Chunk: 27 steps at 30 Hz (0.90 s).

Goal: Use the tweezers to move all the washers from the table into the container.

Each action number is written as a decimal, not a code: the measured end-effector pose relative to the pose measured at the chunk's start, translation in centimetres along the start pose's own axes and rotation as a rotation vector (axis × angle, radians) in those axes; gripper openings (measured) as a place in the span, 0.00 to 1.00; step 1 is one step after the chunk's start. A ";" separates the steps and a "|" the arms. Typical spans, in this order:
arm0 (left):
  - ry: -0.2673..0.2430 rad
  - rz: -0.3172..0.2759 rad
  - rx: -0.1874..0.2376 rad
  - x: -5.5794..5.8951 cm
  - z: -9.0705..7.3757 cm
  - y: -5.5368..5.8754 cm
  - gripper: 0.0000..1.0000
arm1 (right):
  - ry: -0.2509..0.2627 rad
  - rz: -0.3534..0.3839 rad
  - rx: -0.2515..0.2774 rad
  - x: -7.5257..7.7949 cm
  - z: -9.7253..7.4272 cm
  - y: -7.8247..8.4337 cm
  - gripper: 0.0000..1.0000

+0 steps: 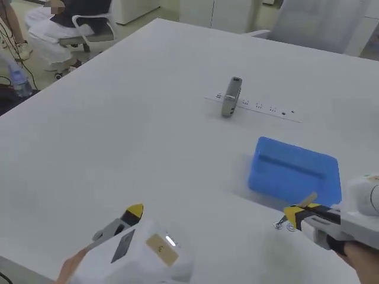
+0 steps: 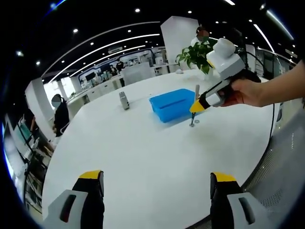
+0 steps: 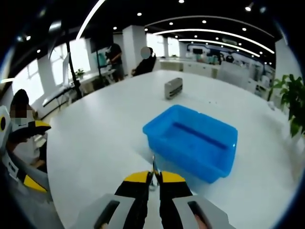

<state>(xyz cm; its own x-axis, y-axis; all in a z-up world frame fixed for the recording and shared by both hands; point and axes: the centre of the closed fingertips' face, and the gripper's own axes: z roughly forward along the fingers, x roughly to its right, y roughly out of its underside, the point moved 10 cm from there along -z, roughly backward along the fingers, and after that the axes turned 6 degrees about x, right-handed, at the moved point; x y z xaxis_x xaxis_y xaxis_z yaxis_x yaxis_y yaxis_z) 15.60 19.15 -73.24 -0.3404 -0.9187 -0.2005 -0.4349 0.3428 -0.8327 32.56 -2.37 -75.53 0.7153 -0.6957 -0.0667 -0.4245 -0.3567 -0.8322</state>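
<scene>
You can read no text here: the mark on the tan sticker [image 1: 161, 249] and the print along the white power strip [image 1: 260, 107] are too small.

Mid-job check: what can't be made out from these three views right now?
- tweezers: right gripper view, the right gripper covers most of them; whether the tips hold a washer cannot be told.
- washers: head view, tiny and blurred beside the tweezers' tips; their number is unclear.
- container: all views are too coarse to show any washers inside.
</scene>
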 end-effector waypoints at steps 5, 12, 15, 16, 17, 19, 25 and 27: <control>0.000 0.008 -0.010 0.1 0.1 0.1 0.95 | -0.004 0.003 0.005 0.2 0.1 0.0 0.03; -0.001 0.010 -0.013 0.2 0.1 0.1 0.95 | 0.008 -0.002 0.000 -0.2 0.0 -0.1 0.02; 0.000 0.010 -0.014 0.2 0.1 0.1 0.95 | 0.013 0.004 -0.004 -0.1 0.0 -0.1 0.02; 0.000 0.011 -0.015 0.2 0.1 0.1 0.95 | 0.012 0.011 -0.006 -0.1 0.0 -0.2 0.02; 0.000 0.011 -0.015 0.2 0.1 0.1 0.95 | 0.010 0.014 -0.008 -0.1 0.0 -0.2 0.02; 0.001 0.012 -0.015 0.2 0.1 0.1 0.95 | 0.007 0.015 -0.010 0.0 0.0 -0.3 0.02; -0.002 0.007 -0.012 0.2 0.1 0.1 0.95 | -0.006 -0.008 0.007 -0.6 -0.8 -1.2 0.02; -0.005 0.007 -0.009 0.1 0.1 0.1 0.95 | -0.004 -0.008 0.020 -0.8 -1.3 -1.7 0.02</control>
<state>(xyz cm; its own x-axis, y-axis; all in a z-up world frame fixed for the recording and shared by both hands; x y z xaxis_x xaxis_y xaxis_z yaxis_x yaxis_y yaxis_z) 15.60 19.03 -73.36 -0.3390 -0.9172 -0.2092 -0.4397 0.3511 -0.8267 32.01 -2.01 -73.39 0.7209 -0.6902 -0.0623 -0.4074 -0.3494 -0.8438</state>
